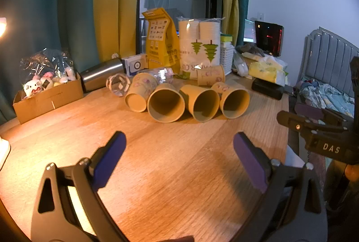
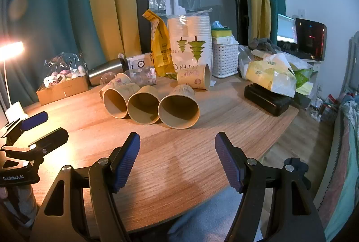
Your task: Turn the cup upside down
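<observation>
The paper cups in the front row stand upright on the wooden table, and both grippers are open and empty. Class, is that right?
Not quite. The paper cups lie on their sides, mouths toward the cameras, as both wrist views show. The rest holds: they are on the wooden table, and the left gripper and right gripper are open and empty.

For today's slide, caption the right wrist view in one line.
Open right gripper above the wooden table, facing paper cups lying on their sides.

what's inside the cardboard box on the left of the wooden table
The brown cardboard box holds small plush toys, one a white cat face, under crinkled clear plastic wrap. Anything below them is hidden.
</observation>
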Available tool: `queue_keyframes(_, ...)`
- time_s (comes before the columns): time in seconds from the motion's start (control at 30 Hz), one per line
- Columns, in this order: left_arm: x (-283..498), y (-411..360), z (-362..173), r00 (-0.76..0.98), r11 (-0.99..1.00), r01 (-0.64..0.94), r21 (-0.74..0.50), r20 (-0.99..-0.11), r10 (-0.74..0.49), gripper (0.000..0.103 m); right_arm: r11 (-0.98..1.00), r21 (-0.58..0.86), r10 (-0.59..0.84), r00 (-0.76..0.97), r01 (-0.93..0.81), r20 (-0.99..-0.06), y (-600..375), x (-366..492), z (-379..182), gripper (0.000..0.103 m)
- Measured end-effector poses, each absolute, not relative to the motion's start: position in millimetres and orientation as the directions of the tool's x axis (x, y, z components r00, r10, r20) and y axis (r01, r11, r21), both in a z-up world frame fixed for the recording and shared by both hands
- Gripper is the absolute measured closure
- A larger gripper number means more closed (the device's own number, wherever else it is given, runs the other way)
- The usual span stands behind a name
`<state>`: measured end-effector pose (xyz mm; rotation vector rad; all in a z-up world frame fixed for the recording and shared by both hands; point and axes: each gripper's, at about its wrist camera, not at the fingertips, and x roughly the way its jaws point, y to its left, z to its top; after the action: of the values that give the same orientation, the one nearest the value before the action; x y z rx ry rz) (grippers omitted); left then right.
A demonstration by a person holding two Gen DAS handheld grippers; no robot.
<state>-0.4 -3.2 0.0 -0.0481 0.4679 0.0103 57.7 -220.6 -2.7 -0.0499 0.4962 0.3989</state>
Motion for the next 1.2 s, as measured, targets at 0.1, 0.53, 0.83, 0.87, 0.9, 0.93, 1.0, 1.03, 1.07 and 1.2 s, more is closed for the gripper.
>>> queue_keyframes(0.1, -0.3, -3.7, 0.0, 0.892, 0.999, -0.022, -0.043, -0.451, 0.0, 0.006, 0.921, 0.049, 0.361, 0.803, -0.385, -0.474, -220.7, 58.1, -3.0, 0.03)
queue_keyframes(0.53, -0.1, -3.7, 0.0, 0.891, 0.999, -0.021, -0.041, -0.453, 0.0, 0.006, 0.921, 0.051, 0.362, 0.8, -0.387, -0.478, -220.5, 58.0, -3.9, 0.03)
queue_keyframes(0.83, 0.1, -2.6, -1.0, 0.891, 0.999, -0.021, -0.04, -0.455, 0.0, 0.006, 0.921, 0.051, 0.362, 0.799, -0.386, -0.48, -220.3, 58.5, -4.0, 0.03)
queue_keyframes(0.87, 0.1, -2.6, -1.1, 0.891, 0.999, -0.021, -0.04, -0.455, 0.0, 0.006, 0.921, 0.052, 0.362, 0.799, -0.387, -0.48, -220.4, 58.5, -3.9, 0.03)
queue_keyframes(0.9, 0.2, -2.8, -1.0, 0.89, 0.999, -0.021, -0.04, -0.455, 0.0, 0.005, 0.921, 0.051, 0.362, 0.799, -0.387, -0.48, -220.3, 58.5, -3.9, 0.03)
queue_keyframes(0.93, 0.1, -2.8, -1.0, 0.891, 0.999, -0.021, -0.04, -0.455, 0.001, 0.006, 0.921, 0.051, 0.362, 0.799, -0.387, -0.48, -220.3, 58.6, -3.9, 0.03)
queue_keyframes(1.0, 0.3, -2.6, -1.0, 0.89, 0.999, -0.021, -0.04, -0.455, 0.0, 0.006, 0.921, 0.051, 0.362, 0.799, -0.387, -0.48, -219.7, 57.8, -5.0, 0.03)
queue_keyframes(1.03, 0.3, -2.6, -1.0, 0.89, 0.999, -0.021, -0.039, -0.455, 0.0, 0.006, 0.921, 0.05, 0.362, 0.799, -0.387, -0.48, -219.7, 57.7, -5.0, 0.03)
queue_keyframes(1.07, 0.3, -2.8, -0.9, 0.89, 0.999, -0.021, -0.04, -0.455, 0.001, 0.006, 0.921, 0.05, 0.362, 0.799, -0.386, -0.48, -219.6, 57.6, -5.1, 0.03)
queue_keyframes(1.2, 0.4, -3.0, -0.8, 0.89, 0.999, -0.021, -0.039, -0.456, 0.001, 0.006, 0.921, 0.051, 0.362, 0.799, -0.386, -0.48, -219.8, 58.2, -4.7, 0.03)
